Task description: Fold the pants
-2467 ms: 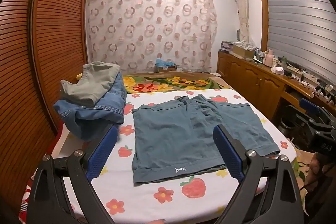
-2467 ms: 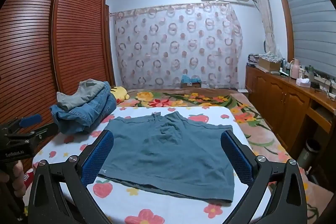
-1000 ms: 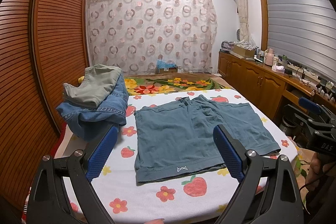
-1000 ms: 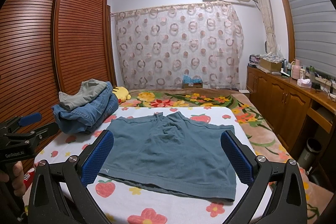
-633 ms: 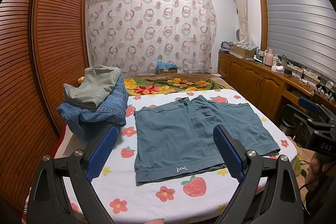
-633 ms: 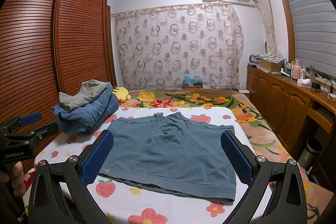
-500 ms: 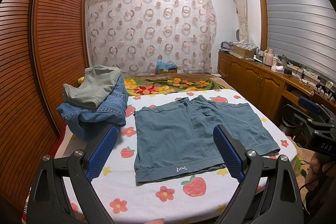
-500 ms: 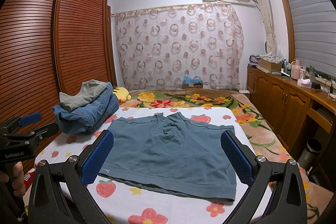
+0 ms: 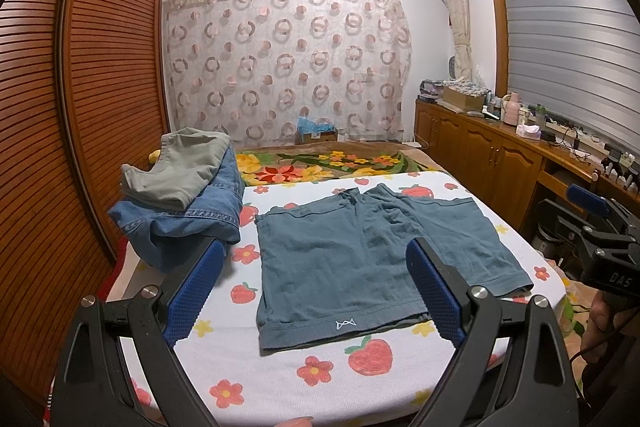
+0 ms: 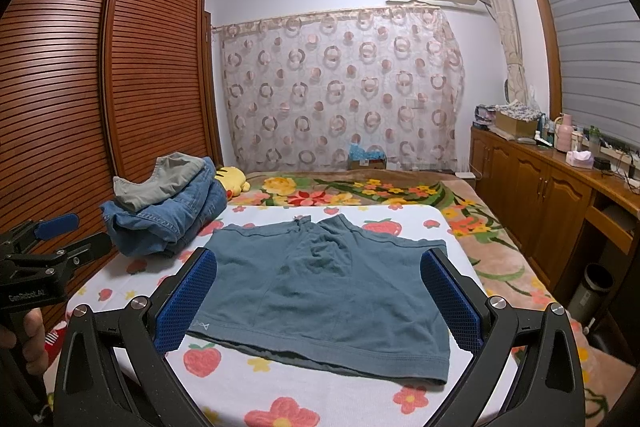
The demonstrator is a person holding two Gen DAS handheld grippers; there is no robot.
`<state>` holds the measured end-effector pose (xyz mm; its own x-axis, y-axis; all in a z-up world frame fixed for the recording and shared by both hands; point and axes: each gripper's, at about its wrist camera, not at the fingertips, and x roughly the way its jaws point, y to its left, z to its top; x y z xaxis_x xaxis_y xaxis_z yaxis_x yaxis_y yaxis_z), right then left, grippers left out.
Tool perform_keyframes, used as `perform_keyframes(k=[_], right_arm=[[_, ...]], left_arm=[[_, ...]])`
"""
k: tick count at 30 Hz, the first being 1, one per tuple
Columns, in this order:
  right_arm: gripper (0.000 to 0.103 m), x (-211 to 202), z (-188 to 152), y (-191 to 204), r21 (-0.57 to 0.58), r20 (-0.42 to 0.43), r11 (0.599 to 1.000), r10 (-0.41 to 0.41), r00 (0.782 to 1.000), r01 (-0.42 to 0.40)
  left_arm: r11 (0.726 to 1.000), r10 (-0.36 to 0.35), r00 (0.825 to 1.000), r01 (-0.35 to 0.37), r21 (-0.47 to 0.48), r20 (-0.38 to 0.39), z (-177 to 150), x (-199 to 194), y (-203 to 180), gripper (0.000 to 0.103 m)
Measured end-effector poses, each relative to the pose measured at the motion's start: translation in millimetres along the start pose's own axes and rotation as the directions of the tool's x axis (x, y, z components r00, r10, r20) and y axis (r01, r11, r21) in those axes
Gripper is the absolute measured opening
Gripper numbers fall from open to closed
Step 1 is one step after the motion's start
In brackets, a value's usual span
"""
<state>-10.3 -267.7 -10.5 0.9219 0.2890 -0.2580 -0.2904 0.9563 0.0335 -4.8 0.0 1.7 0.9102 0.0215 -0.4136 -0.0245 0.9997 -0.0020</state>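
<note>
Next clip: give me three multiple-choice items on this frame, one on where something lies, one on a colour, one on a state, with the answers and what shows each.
1. Where is the pile of blue denim and grey-green folded clothes?
A. On the wooden sideboard
B. On the bed, at the louvred-wardrobe side of the shorts
C. On the floor

2. What colour are the flat-lying cotton shorts?
A. Teal blue
B. Red
C. White

3. How do the left gripper and right gripper stand?
A. Both shut on the shorts
B. One open, one shut
C. Both open, holding nothing

Answers:
1 B: the pile sits on the strawberry-print sheet beside the wooden louvred wardrobe.
2 A: the fabric reads teal in both views.
3 C: each pair of blue pads stands wide apart, above the shorts, with nothing between.
</note>
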Motion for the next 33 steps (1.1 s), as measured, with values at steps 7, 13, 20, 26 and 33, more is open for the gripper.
perform_keyframes(k=[7,13,20,26,33], right_arm=[[0.102,0,0,1,0.000,0.000,1.000,0.000,1.000,0.000],[0.102,0,0,0,0.000,0.001,1.000,0.000,1.000,0.000],[0.102,-1,1,0,0.002,-0.001,1.000,0.003,1.000,-0.003],[0.102,4,-1,-4,0.005,-0.020,1.000,0.001,1.000,-0.001],[0.102,9,-2,-6,0.007,-0.039,1.000,-0.008,0.999,0.008]], left_arm=[[1.000,0.001,1.000,-0.001,0.001,0.001,0,0,0,0.093],[1.000,0.001,1.000,-0.001,0.002,0.002,0,0,-1,0.093],[1.000,-0.002,1.000,0.002,0.001,-0.005,4,-4,-1,0.093],[1.000,-0.005,0.999,0.005,-0.004,-0.033,8,-5,-1,0.093],[1.000,-0.002,0.998,0.001,-0.014,-0.069,-6,13,11,0.093]])
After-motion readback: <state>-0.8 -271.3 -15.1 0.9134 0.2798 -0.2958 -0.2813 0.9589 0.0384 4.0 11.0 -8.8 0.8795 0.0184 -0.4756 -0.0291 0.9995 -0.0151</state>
